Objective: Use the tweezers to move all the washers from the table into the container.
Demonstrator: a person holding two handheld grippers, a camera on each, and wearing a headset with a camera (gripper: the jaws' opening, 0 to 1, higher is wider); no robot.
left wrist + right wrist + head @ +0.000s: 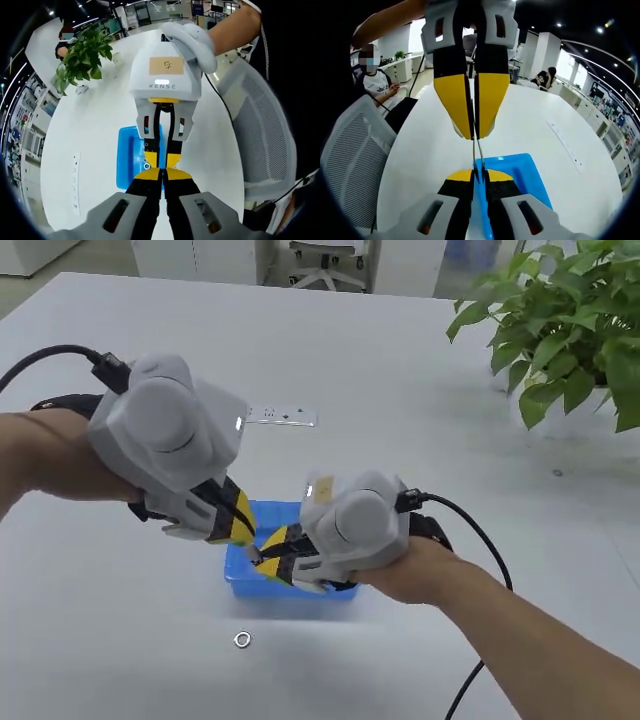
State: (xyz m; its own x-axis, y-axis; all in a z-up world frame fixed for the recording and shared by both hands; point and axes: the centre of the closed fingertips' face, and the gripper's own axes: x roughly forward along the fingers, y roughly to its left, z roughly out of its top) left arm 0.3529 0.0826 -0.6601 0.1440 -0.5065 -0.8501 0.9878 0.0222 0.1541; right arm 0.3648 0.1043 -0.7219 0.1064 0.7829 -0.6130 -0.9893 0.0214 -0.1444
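A big white bench stands in an office, with a green plant at its far corner. The blue container sits in the middle of the bench. Both grippers hang right over it, tip to tip. The left gripper is squeezed shut, and so is the right gripper. In the right gripper view, the thin metal tweezers run from one to the other, so it looks like both are pinching them.

I think the job now is to get the tweezers sitting straight in one gripper. One gripper should hold tight while the other lets go slowly. If both let go, the tweezers fall into the container.

One washer lies flat on the bench, just in front of the container, on the person's side. It is near the grippers but lower down and not touching them. The tweezers need to swing down and toward the person, then pinch its edge gently.
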